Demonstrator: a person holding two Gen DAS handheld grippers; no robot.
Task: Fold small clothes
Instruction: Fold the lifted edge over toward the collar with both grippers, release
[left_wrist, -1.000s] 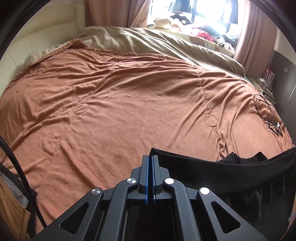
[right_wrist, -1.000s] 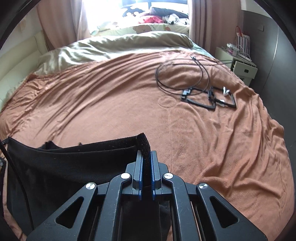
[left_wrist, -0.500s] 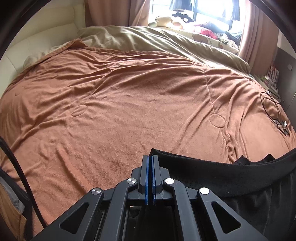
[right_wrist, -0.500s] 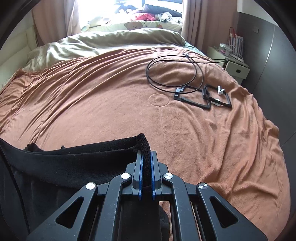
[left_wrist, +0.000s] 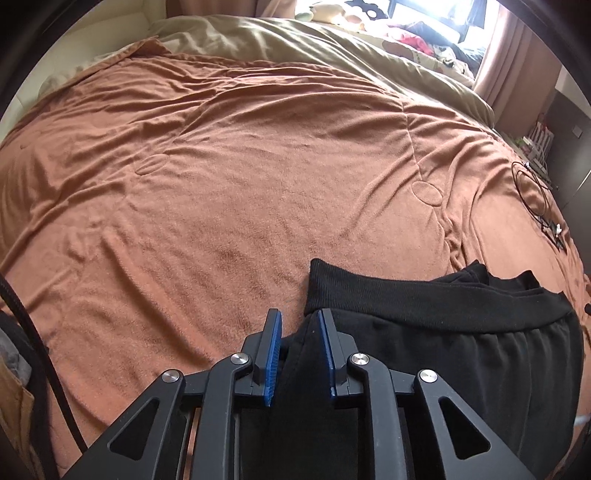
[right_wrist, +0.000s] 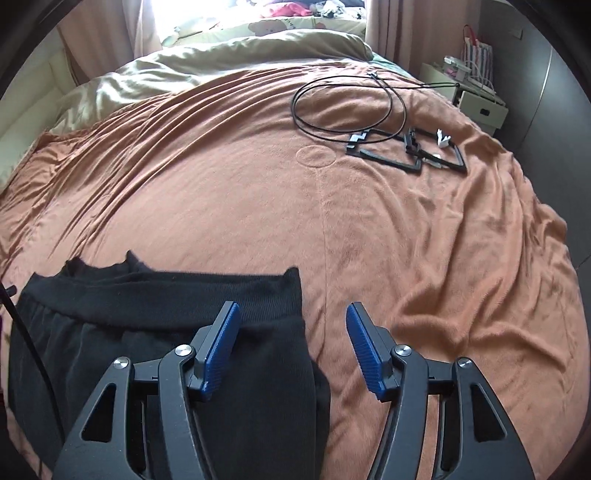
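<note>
Black shorts with a ribbed waistband (left_wrist: 424, 306) lie on the brown bedspread (left_wrist: 240, 184) near its front edge; they also show in the right wrist view (right_wrist: 177, 295). My left gripper (left_wrist: 298, 325) is open, its jaws apart over the left corner of the waistband, with black cloth lying loose between them. My right gripper (right_wrist: 293, 325) is wide open over the right corner of the waistband, its left finger above the cloth and its right finger above bare bedspread.
A black cable loop (right_wrist: 347, 99) and black frame parts (right_wrist: 406, 147) lie on the far right of the bed. A beige duvet (right_wrist: 221, 66) is bunched at the head. A bedside cabinet (right_wrist: 476, 99) stands at the right.
Both grippers were shut on the waistband corners and held the shorts up. They have lowered the shorts onto the bed and opened, so the waistband now lies flat.
</note>
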